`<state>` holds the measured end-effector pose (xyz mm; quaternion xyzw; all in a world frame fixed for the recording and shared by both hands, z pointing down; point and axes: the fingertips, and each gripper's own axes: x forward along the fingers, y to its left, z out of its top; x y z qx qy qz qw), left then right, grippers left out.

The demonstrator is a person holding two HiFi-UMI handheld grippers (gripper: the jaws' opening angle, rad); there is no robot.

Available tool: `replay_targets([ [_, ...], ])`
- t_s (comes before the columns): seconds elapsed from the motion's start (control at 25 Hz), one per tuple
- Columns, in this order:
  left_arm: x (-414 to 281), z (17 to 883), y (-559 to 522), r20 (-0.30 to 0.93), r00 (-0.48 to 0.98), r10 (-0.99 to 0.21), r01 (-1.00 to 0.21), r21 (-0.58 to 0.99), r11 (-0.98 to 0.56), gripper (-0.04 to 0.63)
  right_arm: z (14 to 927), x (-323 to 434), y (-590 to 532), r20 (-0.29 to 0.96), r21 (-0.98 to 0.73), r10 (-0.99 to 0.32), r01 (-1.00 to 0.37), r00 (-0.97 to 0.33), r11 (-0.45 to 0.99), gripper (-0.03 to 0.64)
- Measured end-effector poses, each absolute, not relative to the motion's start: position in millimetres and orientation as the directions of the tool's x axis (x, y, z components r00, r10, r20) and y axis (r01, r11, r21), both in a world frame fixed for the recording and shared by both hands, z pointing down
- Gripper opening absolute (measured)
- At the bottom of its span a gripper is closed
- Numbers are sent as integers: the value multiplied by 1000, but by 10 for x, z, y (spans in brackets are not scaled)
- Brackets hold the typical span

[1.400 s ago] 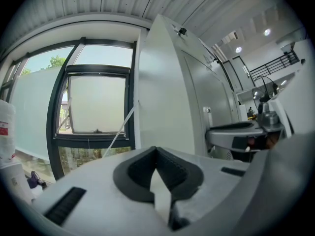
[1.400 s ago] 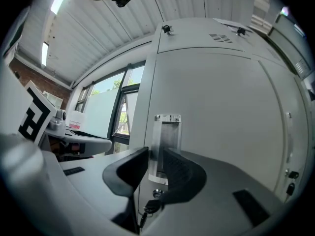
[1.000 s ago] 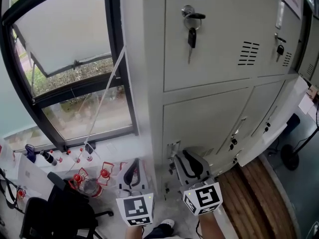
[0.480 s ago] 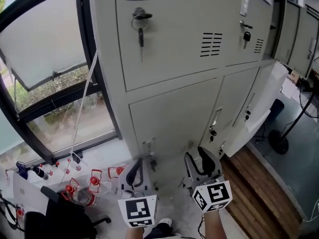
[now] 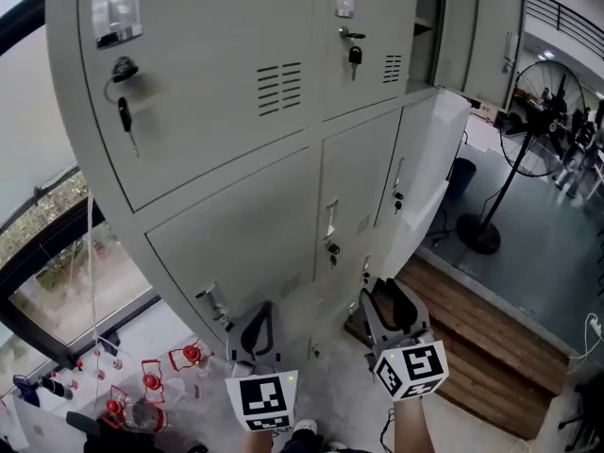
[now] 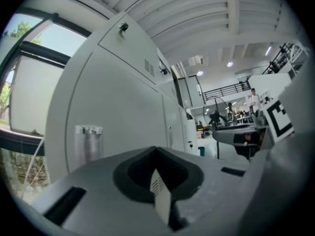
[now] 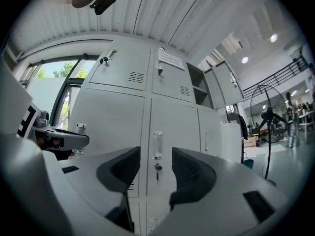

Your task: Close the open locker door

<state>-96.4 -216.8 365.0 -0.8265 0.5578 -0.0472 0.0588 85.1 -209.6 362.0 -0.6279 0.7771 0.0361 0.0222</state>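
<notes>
Right tongs [image 5: 389,302] are opening with nothing between them, left tongs [image 5: 257,319] sit closed and empty, both low before the grey lockers [image 5: 217,121], while the open locker door [image 5: 495,31] hangs well apart at upper right, so the closing seems wholly left to do.

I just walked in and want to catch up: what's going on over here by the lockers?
A person stands facing a bank of grey lockers, with a hand-held gripper in each hand. The left hand-held gripper has its jaws together. The right hand-held gripper is opening its jaws, with nothing between them. Neither touches the lockers. The open locker door at the upper right is not yet closed.
</notes>
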Motion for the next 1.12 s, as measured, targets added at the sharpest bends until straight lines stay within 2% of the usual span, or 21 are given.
replay_targets([
  [0.4,-60,3589,-2436,-3,595,-804,-794,-161,-587,-2,3556,1797,-1767,-103,20,-992,-997,67,-70,193],
  [0.64,348,3660,-2524,14,673,-740,-729,-155,-666,-3,3582,2184,-1564,-98,4,-977,-981,191,-192,193],
  [0.84,624,3708,-2600,29,702,-711,-700,-154,-697,-3,3588,2399,-1601,-99,-5,-969,-974,227,-227,193],
  [1.12,1007,3746,-2910,28,678,-735,-724,-153,-673,-2,3612,2756,-1968,-104,7,-978,-984,178,-180,193],
])
